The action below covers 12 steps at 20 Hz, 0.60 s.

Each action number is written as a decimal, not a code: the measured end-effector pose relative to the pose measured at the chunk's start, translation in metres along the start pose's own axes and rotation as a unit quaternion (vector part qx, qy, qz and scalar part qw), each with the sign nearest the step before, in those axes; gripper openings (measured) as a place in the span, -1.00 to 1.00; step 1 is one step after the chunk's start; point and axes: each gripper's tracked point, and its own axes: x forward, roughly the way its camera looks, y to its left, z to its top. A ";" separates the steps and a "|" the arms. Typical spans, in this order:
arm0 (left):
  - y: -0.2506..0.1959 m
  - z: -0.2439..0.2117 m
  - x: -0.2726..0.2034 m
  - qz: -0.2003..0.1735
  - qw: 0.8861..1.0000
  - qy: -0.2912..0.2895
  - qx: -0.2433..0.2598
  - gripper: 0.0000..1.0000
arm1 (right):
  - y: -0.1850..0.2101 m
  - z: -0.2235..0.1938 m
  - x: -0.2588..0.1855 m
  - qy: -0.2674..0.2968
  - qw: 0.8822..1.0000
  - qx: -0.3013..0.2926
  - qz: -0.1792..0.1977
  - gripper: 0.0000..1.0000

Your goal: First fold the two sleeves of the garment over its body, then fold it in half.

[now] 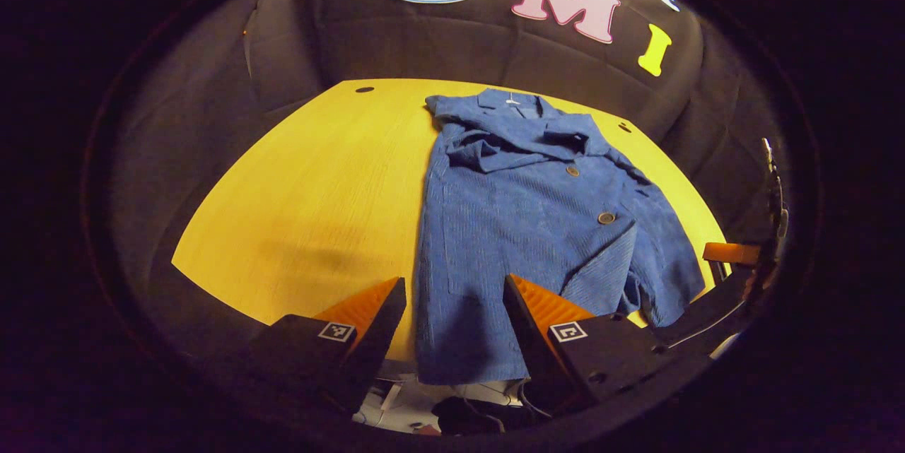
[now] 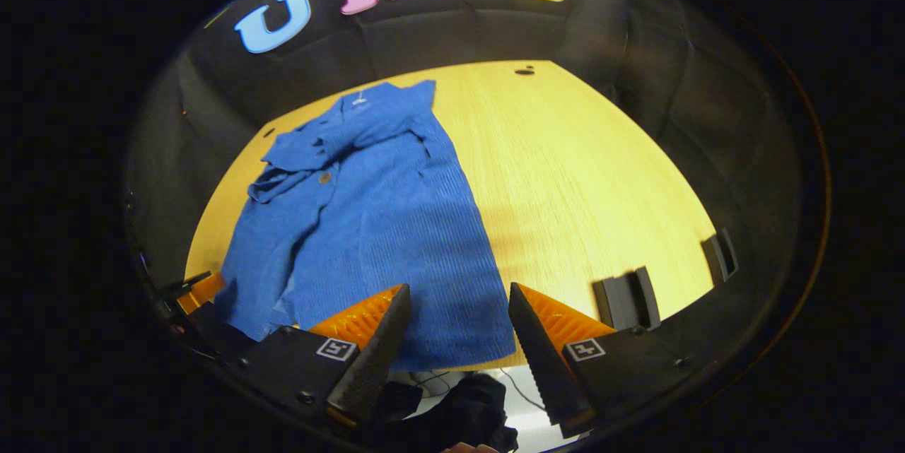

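2 views from above the table's [image 1: 297,184] near edge, facing the far wall, sharing the garment [image 1: 523,227].

No readable text or numbers anywhere, just unreadable square coded markers [image 1: 336,331] on the jaws.

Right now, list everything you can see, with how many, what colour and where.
shirt: one, blue, lying flat on the table, collar at the far end, hem hanging over the near edge, a sleeve folded across the chest.
buttons: two visible, brown, down the shirt front.
table: one, yellow wood, bare beside the shirt.
holes: small, dark, near the table's far corners.
clips: two, black, on the table's near edge in the right gripper view.
left gripper: one, open, above the hem.
right gripper: one, open, above the hem's other corner.
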 end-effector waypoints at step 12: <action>-0.005 -0.018 0.007 0.048 0.995 0.091 0.012 0.65 | -0.004 -0.035 0.014 0.084 0.996 0.008 -0.037 0.73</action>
